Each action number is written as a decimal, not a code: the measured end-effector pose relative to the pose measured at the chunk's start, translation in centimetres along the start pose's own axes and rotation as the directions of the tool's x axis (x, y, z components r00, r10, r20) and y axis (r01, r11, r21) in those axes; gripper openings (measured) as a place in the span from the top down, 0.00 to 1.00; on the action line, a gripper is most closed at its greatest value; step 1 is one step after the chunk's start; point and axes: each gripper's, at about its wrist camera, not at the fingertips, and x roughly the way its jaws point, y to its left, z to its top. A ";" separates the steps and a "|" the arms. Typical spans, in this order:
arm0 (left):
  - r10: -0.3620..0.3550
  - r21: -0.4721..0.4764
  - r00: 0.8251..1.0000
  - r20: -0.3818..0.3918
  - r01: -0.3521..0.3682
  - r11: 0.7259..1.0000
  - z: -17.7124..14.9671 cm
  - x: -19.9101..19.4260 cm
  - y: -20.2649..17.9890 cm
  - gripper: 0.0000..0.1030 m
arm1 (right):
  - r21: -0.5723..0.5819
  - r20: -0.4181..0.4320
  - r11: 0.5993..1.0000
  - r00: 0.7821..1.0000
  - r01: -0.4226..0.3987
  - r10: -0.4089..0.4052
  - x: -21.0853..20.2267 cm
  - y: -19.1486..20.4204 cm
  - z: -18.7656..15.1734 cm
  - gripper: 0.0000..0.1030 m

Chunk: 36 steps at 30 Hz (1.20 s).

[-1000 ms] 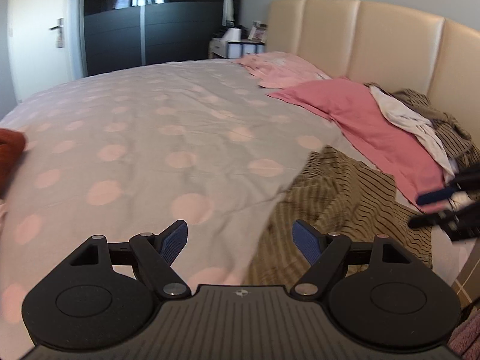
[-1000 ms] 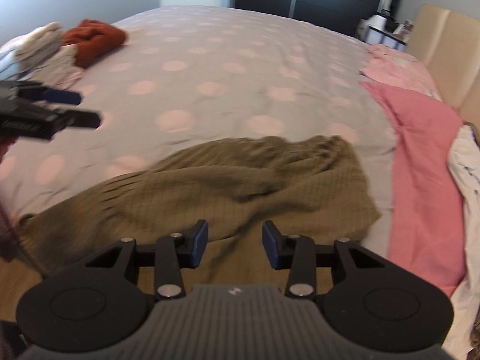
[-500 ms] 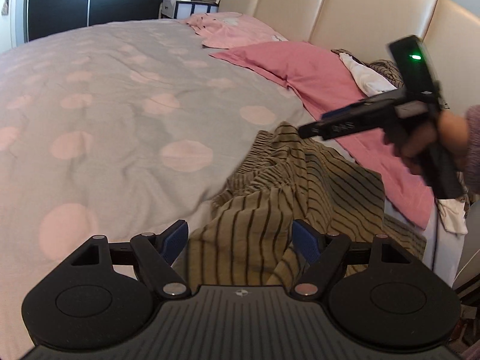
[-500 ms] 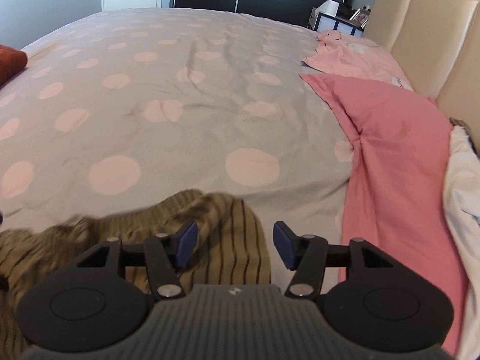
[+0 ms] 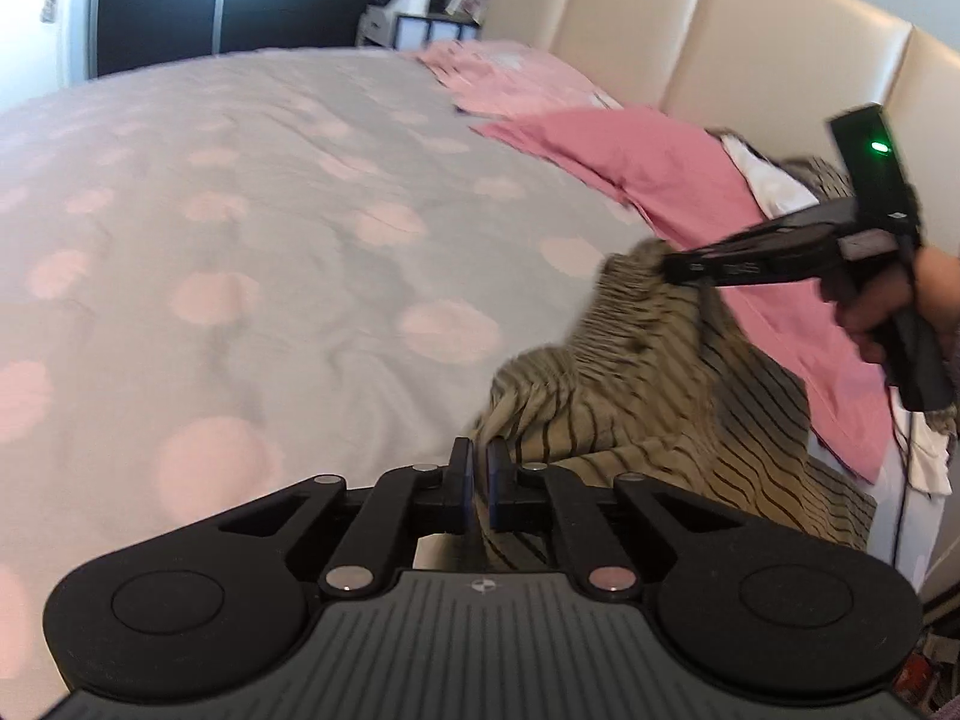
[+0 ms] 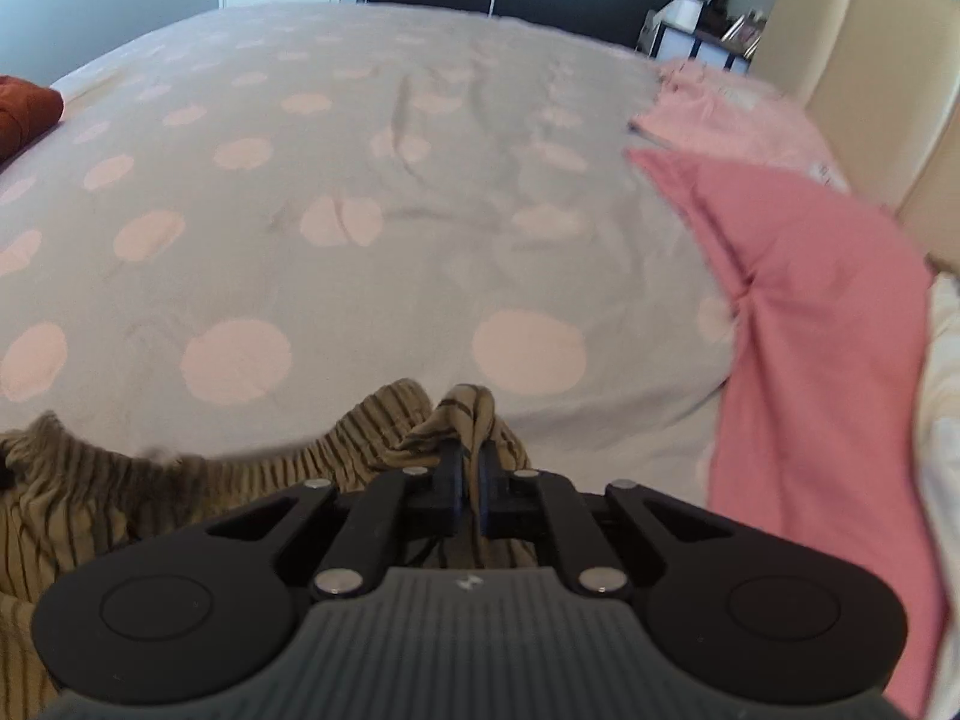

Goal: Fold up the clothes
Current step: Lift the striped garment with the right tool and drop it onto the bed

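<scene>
Fabric of the striped olive garment point(image 5: 648, 396) bunches at the near edge of the bed point(image 5: 300, 228), where we hold its edge pinched in both the left gripper point(image 5: 478, 474) and right gripper point(image 6: 470, 474), so spreading it means drawing them apart.

The striped garment point(image 5: 648, 396) is blurred near the right gripper point(image 5: 672, 267), so its fingertips are not clear there. The rust-coloured cloth point(image 6: 24, 111) is cut by the left edge.
</scene>
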 end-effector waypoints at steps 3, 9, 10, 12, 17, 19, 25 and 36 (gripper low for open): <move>0.077 -0.008 0.993 0.085 -0.076 0.997 1.9 -4.2 2.3 1.00 | -0.018 0.074 0.999 0.997 0.033 -0.032 -4.5 1.0 2.2 0.95; 0.120 -0.006 0.970 0.210 -0.122 0.993 5.3 -13.7 4.9 1.00 | -0.081 0.250 0.994 0.967 0.068 -0.046 -14.1 5.5 7.7 0.95; 0.117 -0.003 0.968 0.221 -0.119 0.993 5.3 -15.0 4.9 1.00 | -0.097 0.283 0.992 0.958 0.076 -0.046 -15.8 6.5 8.6 0.95; 0.128 0.008 0.961 0.244 -0.134 0.991 4.6 -17.4 4.7 1.00 | -0.124 0.343 0.989 0.939 0.083 -0.036 -19.2 8.5 10.4 0.95; 0.162 -0.015 0.947 0.277 -0.165 0.986 2.5 -22.2 5.0 0.98 | -0.183 0.503 0.977 0.864 0.112 -0.005 -27.7 14.3 14.2 0.95; 0.182 -0.027 0.940 0.290 -0.182 0.983 1.7 -24.0 5.3 0.89 | -0.169 0.578 0.977 0.816 0.128 -0.007 -31.5 16.0 15.1 0.95; 0.215 -0.068 0.929 0.301 -0.204 0.977 0.0 -26.9 6.5 0.86 | -0.093 0.617 0.989 0.786 0.113 -0.032 -38.0 16.6 12.8 0.95; 0.086 0.028 0.989 0.124 -0.090 0.996 -4.7 -20.9 3.0 0.86 | 0.018 0.178 0.996 0.980 0.089 -0.090 -26.1 13.5 -7.4 0.95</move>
